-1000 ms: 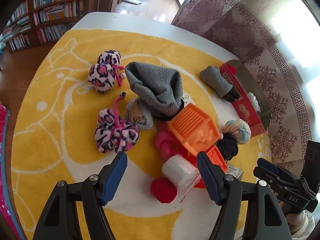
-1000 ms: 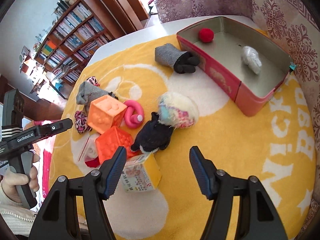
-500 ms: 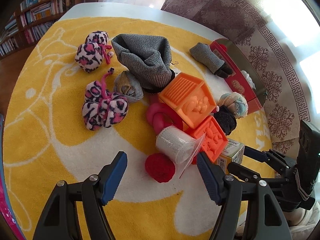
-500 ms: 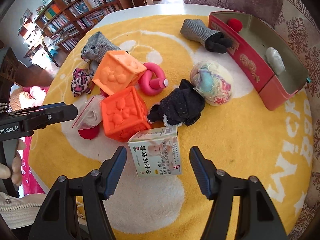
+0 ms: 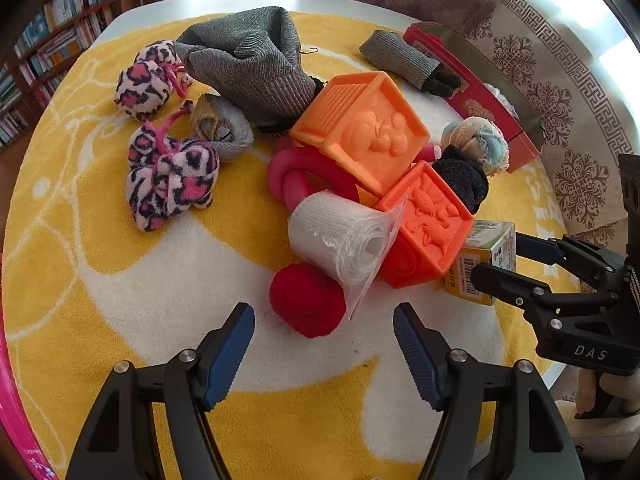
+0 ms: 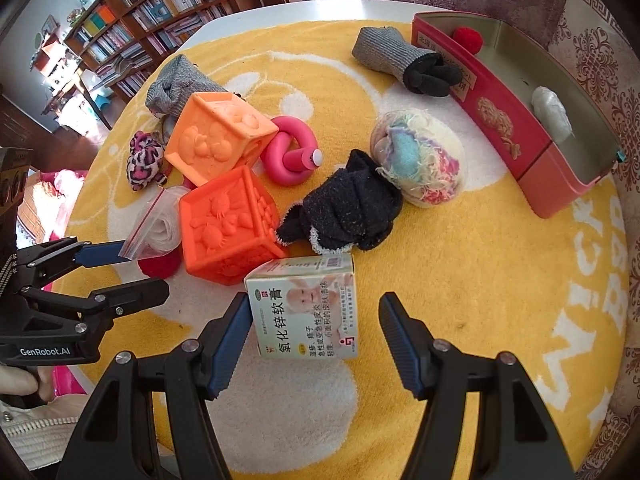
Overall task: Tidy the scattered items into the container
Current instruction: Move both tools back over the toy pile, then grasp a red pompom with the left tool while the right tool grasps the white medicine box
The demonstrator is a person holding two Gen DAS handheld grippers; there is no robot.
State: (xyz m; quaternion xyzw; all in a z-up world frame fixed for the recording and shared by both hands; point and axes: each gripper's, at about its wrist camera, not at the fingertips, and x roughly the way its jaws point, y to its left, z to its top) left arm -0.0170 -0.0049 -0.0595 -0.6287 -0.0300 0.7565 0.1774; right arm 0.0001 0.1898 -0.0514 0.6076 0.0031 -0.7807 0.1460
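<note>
Scattered items lie on a yellow and white mat. My left gripper (image 5: pixel 324 336) is open just short of a red pompom (image 5: pixel 306 300) and a bagged white roll (image 5: pixel 340 236). My right gripper (image 6: pixel 314 330) is open, its jaws on either side of a small ointment box (image 6: pixel 308 304) without closing on it. The box leans against a red-orange cube (image 6: pixel 228 220); a lighter orange cube (image 6: pixel 216 136) is behind. The red tin (image 6: pixel 516 120) at the far right holds a red pompom (image 6: pixel 468 36) and a white bundle (image 6: pixel 552 112).
A pink ring toy (image 6: pixel 290 152), a black sock (image 6: pixel 352 208), a pastel sock ball (image 6: pixel 420 160), a grey glove (image 6: pixel 400 60), a grey hat (image 5: pixel 248 64) and two leopard-print bundles (image 5: pixel 168 180) lie on the mat. A bookshelf (image 6: pixel 152 12) stands beyond the table.
Both grippers have moved forward and lower toward the pile. The left one closed in on the red pompom; the right one came up around the ointment box.
</note>
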